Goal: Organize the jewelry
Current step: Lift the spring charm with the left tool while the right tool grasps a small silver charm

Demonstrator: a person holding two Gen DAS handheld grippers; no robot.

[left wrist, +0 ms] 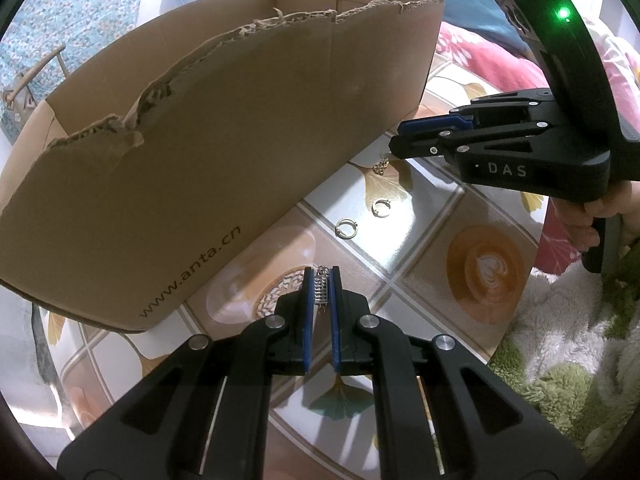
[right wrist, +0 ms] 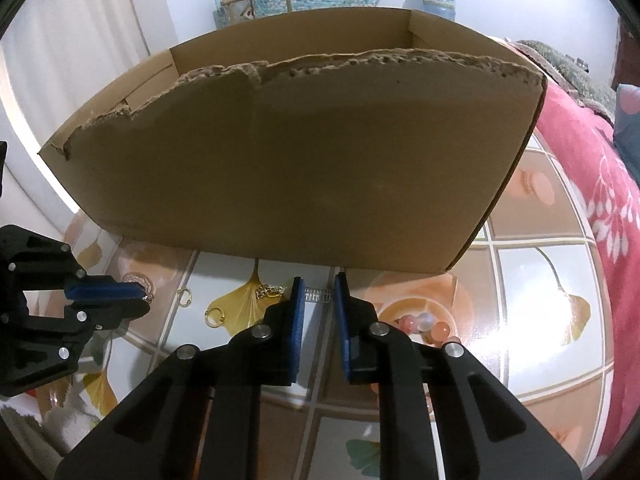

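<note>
The left gripper [left wrist: 321, 292], at the lower middle of the left wrist view, is nearly closed, and its blue pads press on a small silver piece [left wrist: 322, 290] that looks like a short row of links. The right gripper [right wrist: 317, 294], at the lower middle of its own view, has its jaws narrow but not together; a silver linked strip [right wrist: 318, 295] lies across the gap between the tips, and I cannot tell if the pads really press on it or only stand around it. Just left of it on the patterned tablecloth [right wrist: 532, 280] lies a short gold chain [right wrist: 270, 291], and further to the lower left are two small gold rings [right wrist: 186, 295] [right wrist: 214, 317]. Some pink and white beads [right wrist: 420, 322] show at the right of the right gripper. The big torn cardboard box [right wrist: 300, 168] fills the upper middle of both views and stands just behind all these pieces; probably it is where they must go. In my judgement these pieces are very light, thin and slippery on the glossy cloth. The chains are limp and will hang down, so it is best to pinch them in the middle. The rings are stiff but small and can flip away, so the tips must close across the rim.
</note>
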